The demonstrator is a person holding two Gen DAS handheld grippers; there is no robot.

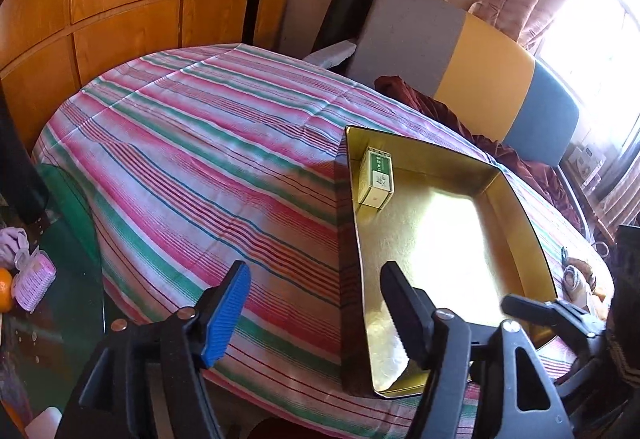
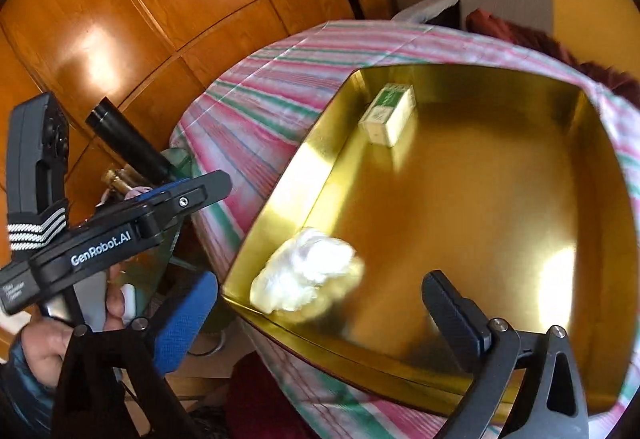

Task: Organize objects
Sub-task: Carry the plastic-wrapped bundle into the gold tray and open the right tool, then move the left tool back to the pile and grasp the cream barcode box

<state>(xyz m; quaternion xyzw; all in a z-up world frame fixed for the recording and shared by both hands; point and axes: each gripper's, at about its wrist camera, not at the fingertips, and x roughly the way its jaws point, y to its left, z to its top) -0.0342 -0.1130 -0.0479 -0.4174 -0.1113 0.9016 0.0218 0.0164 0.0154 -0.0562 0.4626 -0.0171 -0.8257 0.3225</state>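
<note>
- Left wrist view: the left tongs (image 1: 316, 303) are hovering with jaws apart and nothing between them, over the striped cloth (image 1: 200, 159) at the near edge of the gold tray (image 1: 520, 199). A small green-and-cream box (image 1: 376, 179) is lying in the tray's far left corner; it is looking light and stiff, probably best pinched across its two long flat sides. Part of the right tongs is showing at the tray's near right corner.
- Right wrist view: the right tongs (image 2: 316, 315) are hanging spread wide and empty above the tray (image 2: 276, 199). This view is showing what the other is not: a soft white wad (image 2: 308, 275), blurred, in the near left corner, likely crushable and light, so a gentle pinch through its middle should do. The left tongs (image 2: 200, 195) are appearing beside the tray.
</note>
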